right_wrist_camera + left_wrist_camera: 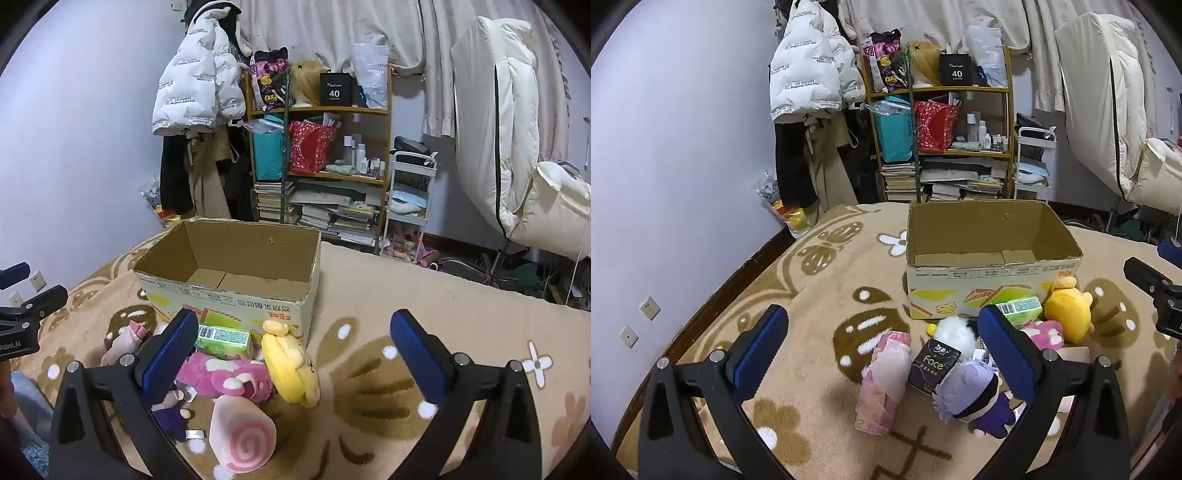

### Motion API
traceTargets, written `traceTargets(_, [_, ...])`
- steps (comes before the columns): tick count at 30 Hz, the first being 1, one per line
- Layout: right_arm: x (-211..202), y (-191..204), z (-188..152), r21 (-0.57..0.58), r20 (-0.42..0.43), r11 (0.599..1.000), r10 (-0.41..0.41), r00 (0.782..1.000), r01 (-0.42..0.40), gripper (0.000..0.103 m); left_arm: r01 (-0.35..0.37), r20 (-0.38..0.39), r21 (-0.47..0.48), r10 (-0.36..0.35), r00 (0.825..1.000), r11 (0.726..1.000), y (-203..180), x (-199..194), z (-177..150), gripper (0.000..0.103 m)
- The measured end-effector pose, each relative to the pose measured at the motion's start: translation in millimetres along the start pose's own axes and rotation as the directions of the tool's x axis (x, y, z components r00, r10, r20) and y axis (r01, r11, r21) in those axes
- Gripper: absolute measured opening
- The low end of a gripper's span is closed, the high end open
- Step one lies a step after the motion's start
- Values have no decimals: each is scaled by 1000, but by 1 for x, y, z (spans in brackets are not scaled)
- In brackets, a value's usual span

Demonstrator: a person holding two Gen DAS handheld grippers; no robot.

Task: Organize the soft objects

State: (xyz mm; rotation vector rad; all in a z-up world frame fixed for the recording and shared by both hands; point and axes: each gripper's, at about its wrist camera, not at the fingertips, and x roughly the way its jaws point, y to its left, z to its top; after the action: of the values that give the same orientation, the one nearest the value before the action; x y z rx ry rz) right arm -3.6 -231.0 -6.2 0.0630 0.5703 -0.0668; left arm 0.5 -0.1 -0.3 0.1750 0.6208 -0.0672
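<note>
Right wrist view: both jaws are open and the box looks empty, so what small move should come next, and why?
Probably lower the right gripper onto the yellow plush, which lies nearest between its open jaws, beside the empty cardboard box.

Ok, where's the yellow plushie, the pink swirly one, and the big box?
Yellow plushie point(291, 365): right wrist view, middle of its body.
Pink swirl plushie point(245, 441): right wrist view, centre of the swirl.
Box point(993, 282): left wrist view, its printed front wall.
</note>
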Motion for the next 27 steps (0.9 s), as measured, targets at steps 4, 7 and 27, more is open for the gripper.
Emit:
traceTargets(4, [-1,-1,0,1,-3,1000,0,1000,0,103,-8,3,3,8,1000,1000,-1,0,1,102])
traceTargets(7, [-1,-1,0,5,1,1000,-1,1000,1,103,-9,7,-2,9,1000,1000,-1,0,0,102])
traceTargets(27, [-1,-3,0,24,9,1000,9,1000,-9,103,-11,8,-1,11,1000,1000,4,4,-3,102])
